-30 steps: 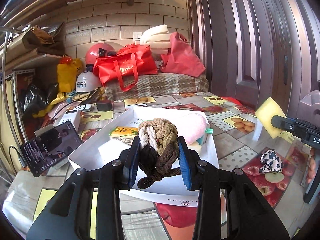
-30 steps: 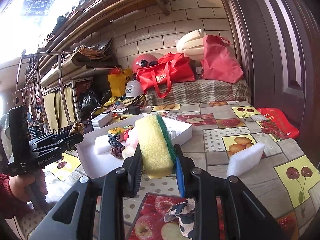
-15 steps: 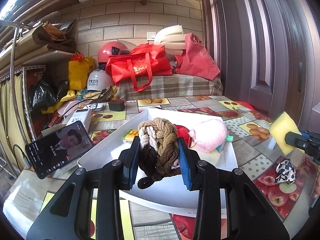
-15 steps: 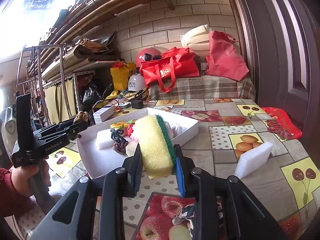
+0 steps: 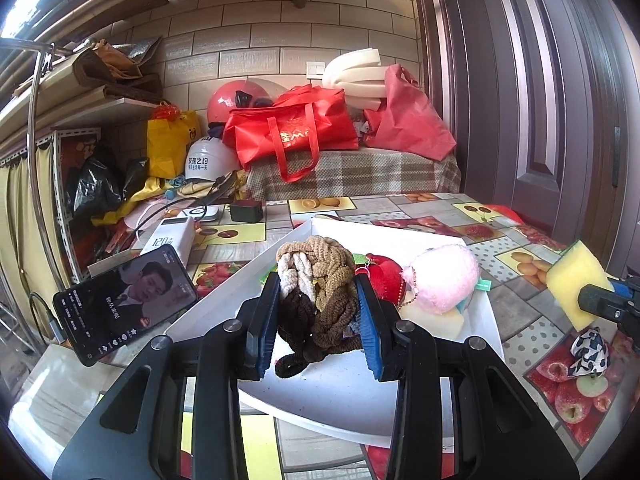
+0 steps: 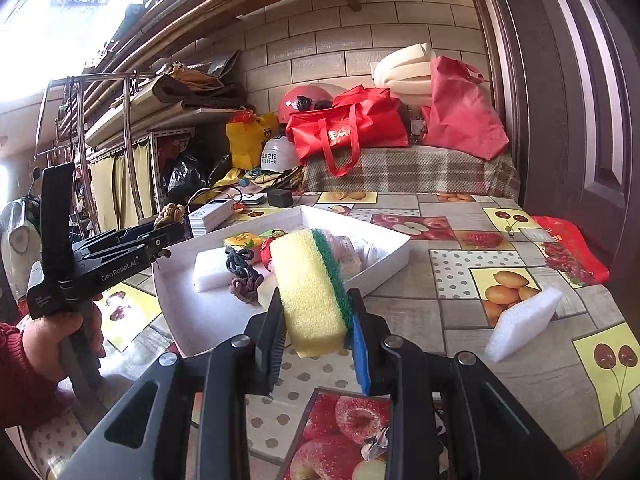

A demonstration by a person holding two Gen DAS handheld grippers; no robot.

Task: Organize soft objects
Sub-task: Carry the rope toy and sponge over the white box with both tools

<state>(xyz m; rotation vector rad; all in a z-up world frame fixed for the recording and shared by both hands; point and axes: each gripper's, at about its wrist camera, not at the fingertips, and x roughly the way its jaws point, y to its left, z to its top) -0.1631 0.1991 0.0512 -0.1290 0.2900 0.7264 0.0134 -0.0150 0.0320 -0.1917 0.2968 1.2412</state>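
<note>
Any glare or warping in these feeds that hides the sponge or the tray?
Right wrist view: blown-out window top left, but the sponge and white tray are evenly lit and sharp. Left wrist view: fisheye bends the door frame; tray readable.

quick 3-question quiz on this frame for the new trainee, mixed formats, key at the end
1. True or false: the left claw is shut on a bundle of braided hair ties.
2. The right claw grips which item? A) pink plush ball B) yellow sponge with green scrub side C) white foam block
3. Fill in: the white foam block beside the white tray lies on the fruit-print ____.

Key: 1 true; 2 B, the sponge; 3 tablecloth.
</note>
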